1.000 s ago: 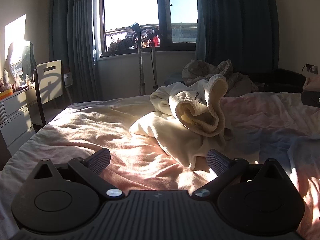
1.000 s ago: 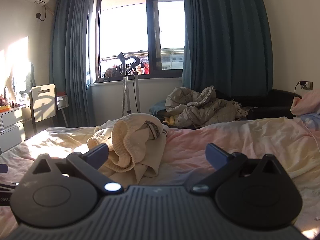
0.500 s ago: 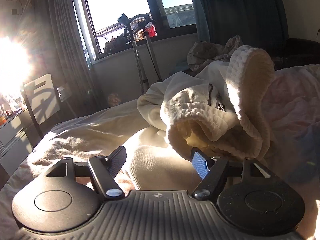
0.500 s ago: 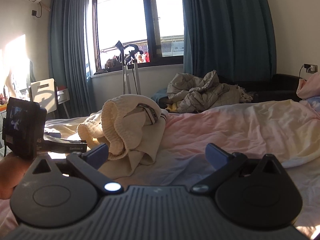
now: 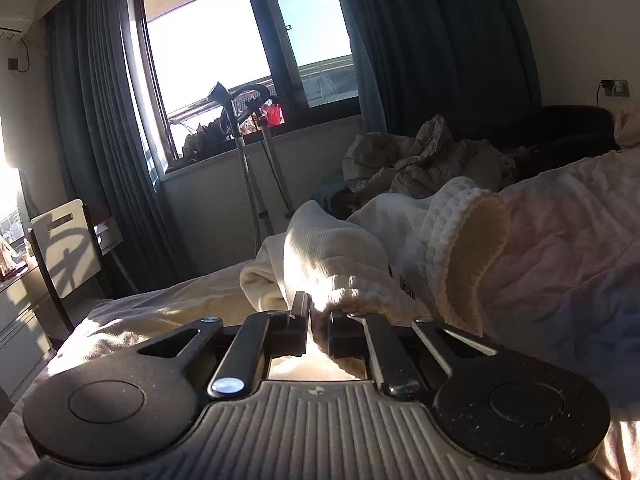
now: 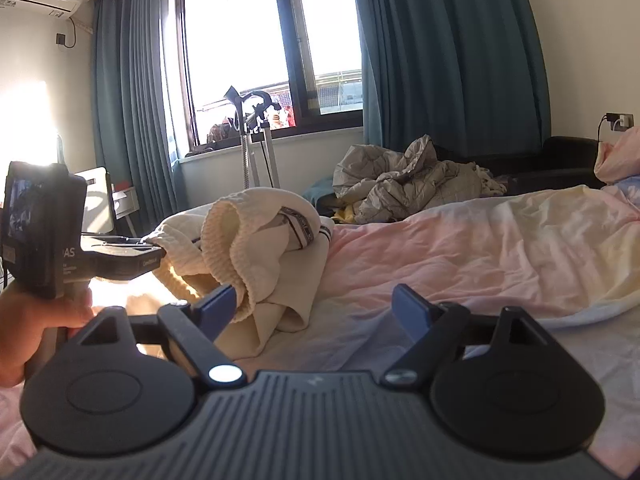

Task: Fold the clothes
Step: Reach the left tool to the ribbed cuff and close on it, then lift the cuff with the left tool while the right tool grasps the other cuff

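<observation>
A crumpled garment [image 6: 276, 248] lies on the bed [image 6: 460, 256], left of its middle. The left gripper [image 5: 318, 322] grips its near-left edge; the right gripper [image 6: 316, 306] hovers nearer. Far behind, a heap of bedding [image 6: 408, 178] sits below the window [image 6: 272, 48].

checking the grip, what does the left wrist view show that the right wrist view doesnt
Only the left wrist view shows the left gripper from behind, its jaws shut on a fold of the cream sweater.

Only the right wrist view shows the right gripper with jaws open and empty, and the hand holding the other tool from the side.

Both show the sweater bunched on the bed, the window and the grey heap behind.
</observation>
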`<state>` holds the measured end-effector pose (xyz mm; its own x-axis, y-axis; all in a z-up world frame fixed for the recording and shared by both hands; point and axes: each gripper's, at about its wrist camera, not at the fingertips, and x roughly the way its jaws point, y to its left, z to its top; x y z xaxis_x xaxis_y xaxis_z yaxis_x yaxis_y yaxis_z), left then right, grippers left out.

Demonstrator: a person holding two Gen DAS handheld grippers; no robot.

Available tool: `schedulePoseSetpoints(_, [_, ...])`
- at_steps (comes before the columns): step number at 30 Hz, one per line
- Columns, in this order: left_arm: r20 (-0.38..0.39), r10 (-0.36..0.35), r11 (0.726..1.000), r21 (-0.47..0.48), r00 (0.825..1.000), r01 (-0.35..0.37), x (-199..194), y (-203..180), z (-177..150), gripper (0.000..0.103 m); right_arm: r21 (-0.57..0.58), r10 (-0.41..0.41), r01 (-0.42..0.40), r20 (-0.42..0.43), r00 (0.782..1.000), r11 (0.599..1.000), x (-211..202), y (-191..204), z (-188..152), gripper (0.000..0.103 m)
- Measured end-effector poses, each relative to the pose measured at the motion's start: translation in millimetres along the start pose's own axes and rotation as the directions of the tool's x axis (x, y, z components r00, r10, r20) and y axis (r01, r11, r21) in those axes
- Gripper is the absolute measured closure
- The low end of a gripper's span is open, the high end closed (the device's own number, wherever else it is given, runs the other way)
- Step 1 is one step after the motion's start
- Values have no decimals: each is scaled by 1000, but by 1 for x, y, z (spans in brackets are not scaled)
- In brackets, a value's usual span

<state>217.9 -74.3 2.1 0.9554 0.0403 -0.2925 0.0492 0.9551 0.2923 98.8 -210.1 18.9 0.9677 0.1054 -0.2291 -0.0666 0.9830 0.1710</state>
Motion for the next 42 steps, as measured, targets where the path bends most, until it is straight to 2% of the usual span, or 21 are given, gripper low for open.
schedulePoseSetpoints(4, [35, -8, 1000, -4, 999, 9, -53, 10, -1, 94, 4, 40, -41, 42, 998, 999, -17, 2, 6, 29])
schedulePoseSetpoints(7, [28, -34, 999, -8, 999, 35, -85, 19, -12, 94, 3, 79, -79, 76, 994, 997, -32, 5, 9, 33])
schedulePoseSetpoints(12, [14, -37, 997, -65, 999, 38, -110, 34, -40, 94, 15, 158, -161, 119, 980, 987, -56, 11, 10, 36])
schedulePoseSetpoints(14, [12, -35, 995, -88, 999, 36, -109, 39, -49, 94, 21, 186, -191, 130, 974, 981, -64, 12, 8, 36])
schedulePoseSetpoints(18, [20, -42, 991, -124, 999, 44, -104, 49, -55, 94, 27, 200, -203, 89, 976, 979, -62, 17, 0, 36])
schedulePoseSetpoints(22, [23, -74, 986, -150, 997, 77, -102, 53, -61, 94, 12, 172, -173, 46, 984, 985, -50, 24, -11, 35])
schedulePoseSetpoints(31, [8, -103, 969, -226, 995, 102, -94, 66, -75, 94, -44, 110, -112, -38, 993, 993, -21, 41, -38, 35])
schedulePoseSetpoints(37, [-10, -121, 964, -238, 993, 115, -83, 66, -84, 94, -109, 114, -116, -20, 993, 987, -13, 58, -50, 35])
schedulePoseSetpoints(42, [-27, -140, 955, -267, 990, 127, -74, 71, -91, 94, -120, 117, -124, -59, 991, 985, 4, 61, -62, 35])
